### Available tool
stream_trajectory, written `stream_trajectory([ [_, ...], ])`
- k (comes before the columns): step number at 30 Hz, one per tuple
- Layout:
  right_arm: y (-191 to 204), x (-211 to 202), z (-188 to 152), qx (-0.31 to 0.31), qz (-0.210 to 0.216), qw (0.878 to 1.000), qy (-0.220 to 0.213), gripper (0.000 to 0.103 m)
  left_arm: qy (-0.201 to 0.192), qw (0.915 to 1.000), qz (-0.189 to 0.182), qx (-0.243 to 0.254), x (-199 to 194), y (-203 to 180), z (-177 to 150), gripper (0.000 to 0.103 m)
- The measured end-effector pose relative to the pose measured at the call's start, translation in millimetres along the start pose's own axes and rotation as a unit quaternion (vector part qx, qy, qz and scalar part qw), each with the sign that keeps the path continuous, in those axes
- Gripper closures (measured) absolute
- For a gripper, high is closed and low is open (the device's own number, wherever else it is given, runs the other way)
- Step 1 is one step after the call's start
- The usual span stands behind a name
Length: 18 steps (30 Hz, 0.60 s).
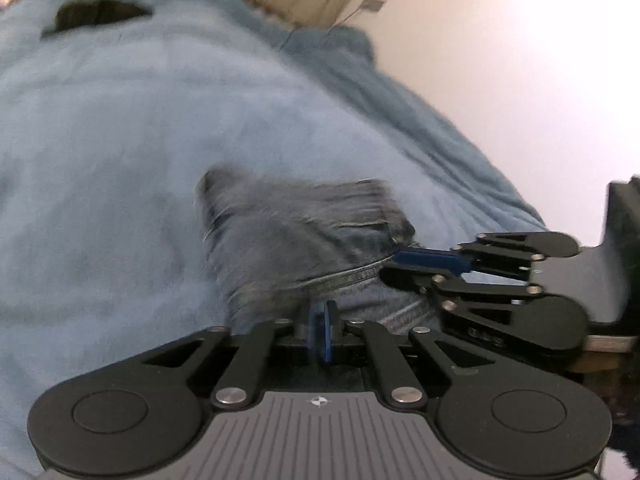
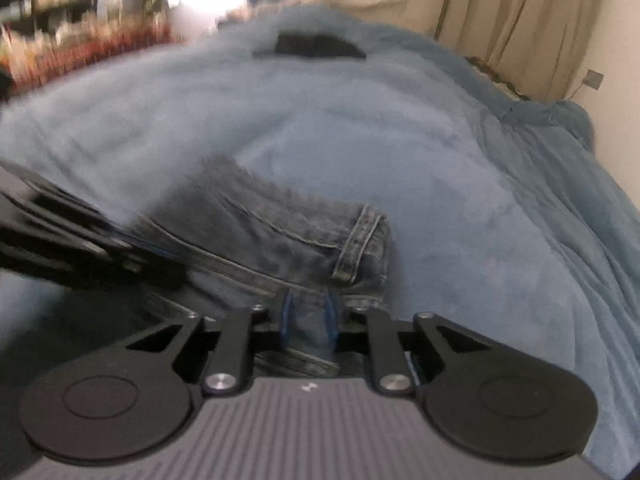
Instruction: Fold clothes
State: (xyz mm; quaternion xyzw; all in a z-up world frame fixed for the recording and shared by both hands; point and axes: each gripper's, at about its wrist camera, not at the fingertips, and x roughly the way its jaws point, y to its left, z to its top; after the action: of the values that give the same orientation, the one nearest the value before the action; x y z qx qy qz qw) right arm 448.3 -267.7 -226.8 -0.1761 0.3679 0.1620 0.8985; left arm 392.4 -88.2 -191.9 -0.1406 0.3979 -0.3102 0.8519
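Folded blue jeans (image 1: 304,232) lie on a light blue blanket (image 1: 120,140), with a rolled cuff (image 2: 360,240) at their right end. In the left wrist view my left gripper (image 1: 322,330) has its blue pads pressed together at the near denim edge. It shows again, blurred, at the left of the right wrist view (image 2: 168,264), lying across the jeans' (image 2: 288,236) left side. My right gripper (image 2: 308,326) is shut on a thick fold of denim that fills the gap between its pads. From the left wrist view, the right gripper (image 1: 396,266) comes in from the right onto the jeans' hem.
The blanket (image 2: 440,160) covers a bed that falls away to the right by a pale wall (image 1: 500,60). A small dark object (image 2: 316,46) lies on the far part of the blanket. Beige curtains (image 2: 520,20) hang behind it, and cluttered shelves (image 2: 60,20) stand at the far left.
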Motion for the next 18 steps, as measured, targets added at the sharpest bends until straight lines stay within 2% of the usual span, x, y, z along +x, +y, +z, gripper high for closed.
stream_trajectory([
  [1, -5.9, 3.8, -6.4, 0.01, 0.01, 1.0, -0.005, 0.091, 0.0, 1.0, -0.001, 0.002, 0.2, 3.4, -4.3, 0.1],
  [2, -10.4, 4.2, -10.8, 0.016, 0.013, 1.0, -0.011, 0.101, -0.001, 1.0, -0.004, 0.002, -0.8, 8.0, -9.7, 0.1],
  [3, -12.3, 3.3, -12.6, 0.017, 0.008, 1.0, -0.014, 0.103, -0.001, 1.0, -0.007, 0.0, -1.9, 12.1, -13.8, 0.1],
  [7, -19.4, -2.1, -10.4, 0.04, 0.014, 0.999, -0.018, 0.103, 0.005, 0.9999, -0.007, -0.012, -13.0, 15.6, -11.8, 0.101],
  [9, -17.4, -13.4, -3.3, 0.038, 0.006, 0.999, -0.024, 0.103, -0.001, 1.0, 0.0, 0.0, -20.0, 9.3, -5.9, 0.101],
  [11, -14.1, -30.8, 6.2, 0.028, 0.002, 0.999, -0.042, 0.092, -0.016, 0.9996, -0.001, 0.021, -27.6, 0.7, 2.9, 0.098],
  [13, -14.9, -38.8, 18.4, 0.028, 0.013, 0.998, -0.054, 0.09, -0.024, 0.999, -0.001, 0.037, -26.7, -5.4, 13.8, 0.098],
  [15, -16.4, -32.2, 30.2, 0.024, 0.021, 0.998, -0.047, 0.09, -0.023, 0.9986, 0.008, 0.046, -13.0, -6.6, 26.1, 0.098],
  [18, -19.4, -3.8, 37.0, 0.01, 0.009, 1.0, -0.02, 0.091, -0.011, 0.9991, 0.015, 0.038, 12.9, 1.8, 36.1, 0.098],
])
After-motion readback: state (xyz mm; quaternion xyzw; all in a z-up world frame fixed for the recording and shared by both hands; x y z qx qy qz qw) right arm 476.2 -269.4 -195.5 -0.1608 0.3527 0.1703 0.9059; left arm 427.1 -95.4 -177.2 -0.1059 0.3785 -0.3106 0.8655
